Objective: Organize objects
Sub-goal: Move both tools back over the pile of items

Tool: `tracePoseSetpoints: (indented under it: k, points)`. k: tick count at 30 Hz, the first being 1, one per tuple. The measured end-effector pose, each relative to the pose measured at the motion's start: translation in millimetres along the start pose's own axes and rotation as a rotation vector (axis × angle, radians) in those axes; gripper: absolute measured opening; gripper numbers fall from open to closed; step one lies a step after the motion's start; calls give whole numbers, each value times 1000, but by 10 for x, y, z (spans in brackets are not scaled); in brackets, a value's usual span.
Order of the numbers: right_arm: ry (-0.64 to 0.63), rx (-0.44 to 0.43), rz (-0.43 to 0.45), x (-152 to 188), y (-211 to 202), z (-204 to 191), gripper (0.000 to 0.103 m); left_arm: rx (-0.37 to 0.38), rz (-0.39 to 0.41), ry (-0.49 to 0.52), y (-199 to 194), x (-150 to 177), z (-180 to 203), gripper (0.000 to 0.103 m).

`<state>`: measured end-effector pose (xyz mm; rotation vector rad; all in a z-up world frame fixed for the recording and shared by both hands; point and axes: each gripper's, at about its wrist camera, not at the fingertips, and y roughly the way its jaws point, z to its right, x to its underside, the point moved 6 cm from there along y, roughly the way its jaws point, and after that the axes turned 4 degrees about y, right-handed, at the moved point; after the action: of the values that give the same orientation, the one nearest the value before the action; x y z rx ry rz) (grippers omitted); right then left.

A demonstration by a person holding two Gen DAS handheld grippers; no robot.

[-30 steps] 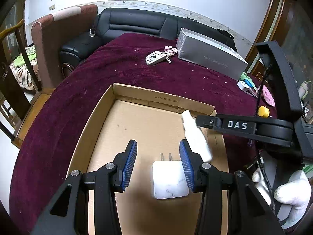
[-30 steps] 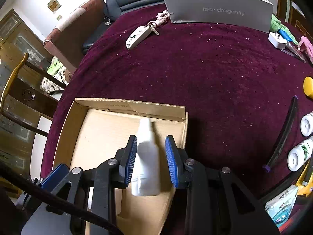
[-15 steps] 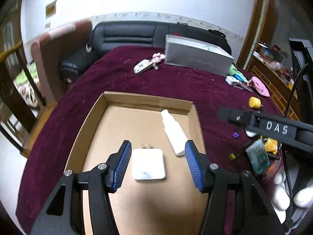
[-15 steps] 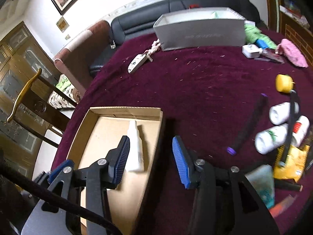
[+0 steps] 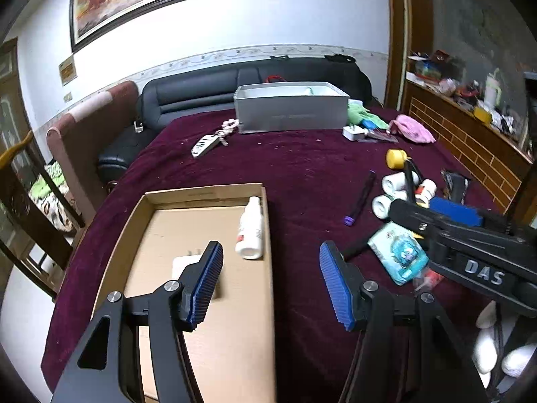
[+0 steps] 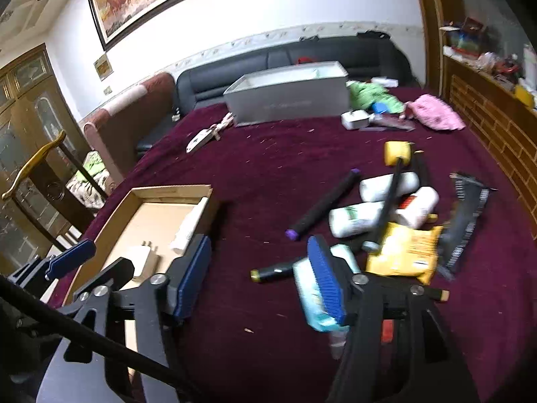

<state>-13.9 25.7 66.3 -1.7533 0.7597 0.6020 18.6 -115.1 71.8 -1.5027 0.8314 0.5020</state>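
Observation:
An open cardboard box (image 5: 201, 194) lies on the maroon cloth, with a white spray bottle (image 5: 250, 228) lying along its right wall and a white plug charger (image 5: 183, 265) partly behind my left finger. My left gripper (image 5: 271, 265) hovers over the box's right wall, jaws opening, with nothing between them. My right gripper (image 6: 258, 255) hangs over bare cloth right of the box (image 6: 167, 191), jaws opening and empty. The bottle (image 6: 188, 225) and charger (image 6: 144, 258) sit to its left.
A pile lies to the right: white bottles (image 6: 355, 221), a yellow packet (image 6: 406, 248), a purple-capped black pen (image 6: 322, 205), a tissue pack (image 5: 399, 252). A grey box (image 5: 292, 107) and a key fob (image 5: 204, 144) lie at the far side. A sofa and chairs ring the table.
Both grippers drew back and up from the box, swung right, and their jaws widened. The right gripper left the white bottle lying in the box.

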Motion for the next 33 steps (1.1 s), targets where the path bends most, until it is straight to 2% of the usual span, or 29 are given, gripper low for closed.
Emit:
tracePoseSetpoints:
  k: [9,19,22,27,33]
  points:
    - [60,50,53,38,-301,632,65,6,-17,89,31,-43,529,54]
    - [150,103,82,50,-350,1311,65,24,-77,141,283,-58,948,54]
    - [186,110,86,78,-316,1491,65,55,-127,114,436,-10,1000,54]
    - [254,108,81,128,-220,1750,65,96,-227,8,748,133,1024,54]
    - [284,82,76,158,-182,1856,65,110,-275,-120,1031,192,1044,54]
